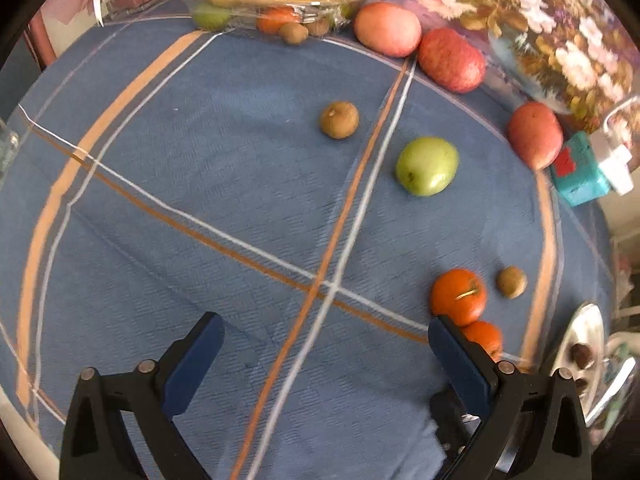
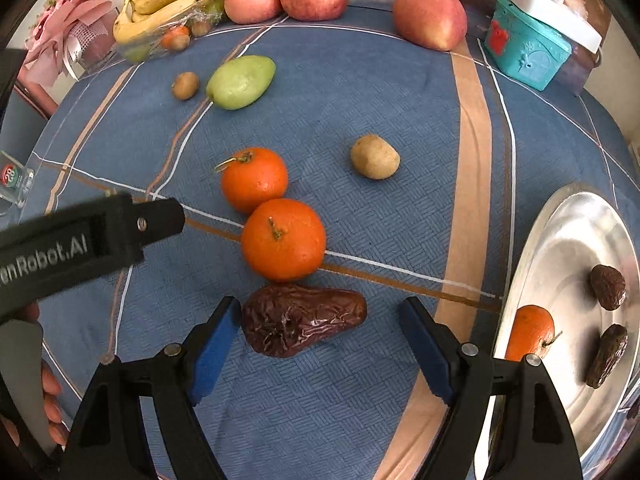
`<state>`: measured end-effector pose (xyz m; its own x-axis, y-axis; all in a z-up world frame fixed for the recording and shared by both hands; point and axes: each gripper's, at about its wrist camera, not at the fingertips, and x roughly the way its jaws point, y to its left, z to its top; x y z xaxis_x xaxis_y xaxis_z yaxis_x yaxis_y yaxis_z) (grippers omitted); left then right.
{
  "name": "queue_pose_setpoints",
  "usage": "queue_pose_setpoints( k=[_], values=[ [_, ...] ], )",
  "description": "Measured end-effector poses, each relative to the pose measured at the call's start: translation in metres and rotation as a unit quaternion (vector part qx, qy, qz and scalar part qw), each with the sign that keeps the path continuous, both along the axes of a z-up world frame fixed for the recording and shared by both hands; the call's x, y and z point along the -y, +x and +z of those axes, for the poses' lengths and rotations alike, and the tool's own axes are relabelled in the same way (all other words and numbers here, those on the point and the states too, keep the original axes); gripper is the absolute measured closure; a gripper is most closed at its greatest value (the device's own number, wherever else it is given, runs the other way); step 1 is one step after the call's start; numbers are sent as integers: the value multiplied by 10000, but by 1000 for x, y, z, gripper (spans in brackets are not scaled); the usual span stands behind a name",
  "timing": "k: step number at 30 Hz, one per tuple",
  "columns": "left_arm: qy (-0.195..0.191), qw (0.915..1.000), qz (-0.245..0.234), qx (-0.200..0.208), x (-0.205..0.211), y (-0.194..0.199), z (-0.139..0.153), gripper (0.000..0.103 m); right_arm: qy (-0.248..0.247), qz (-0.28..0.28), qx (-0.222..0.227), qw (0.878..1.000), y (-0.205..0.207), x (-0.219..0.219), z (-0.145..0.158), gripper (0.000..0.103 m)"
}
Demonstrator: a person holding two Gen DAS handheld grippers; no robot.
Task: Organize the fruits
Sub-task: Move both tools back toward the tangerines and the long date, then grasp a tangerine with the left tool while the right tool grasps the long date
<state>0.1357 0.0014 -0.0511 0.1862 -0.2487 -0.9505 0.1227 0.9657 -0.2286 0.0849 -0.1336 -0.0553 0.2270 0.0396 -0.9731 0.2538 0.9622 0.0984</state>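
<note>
Item: right gripper point(image 2: 320, 344), jaws standing wide around the wrinkled date point(image 2: 302, 326), is needing a centred, gentle close; left gripper point(image 1: 326, 360) is hanging open, empty.

Tablecloth point(image 2: 360, 92) is a matt woven blue cloth. The plate point(image 2: 568, 248) is shiny polished metal. That date point(image 2: 300, 326) looks wrinkly and glossy, the tangerines point(image 2: 282, 240) smooth with a slight sheen. Teal box point(image 2: 524, 52) is moulded plastic.
</note>
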Motion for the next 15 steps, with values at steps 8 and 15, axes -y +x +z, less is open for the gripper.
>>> queue_pose_setpoints(
  k=[8,15],
  values=[
    [-901,9951,-377,-163,31,8,-1,2,-32,33,99,9999,-6,-5,4,21],
    [-1025,9927,-629,-71,48,10,1,26,-18,26,113,9999,-10,5,4,21]
  ],
)
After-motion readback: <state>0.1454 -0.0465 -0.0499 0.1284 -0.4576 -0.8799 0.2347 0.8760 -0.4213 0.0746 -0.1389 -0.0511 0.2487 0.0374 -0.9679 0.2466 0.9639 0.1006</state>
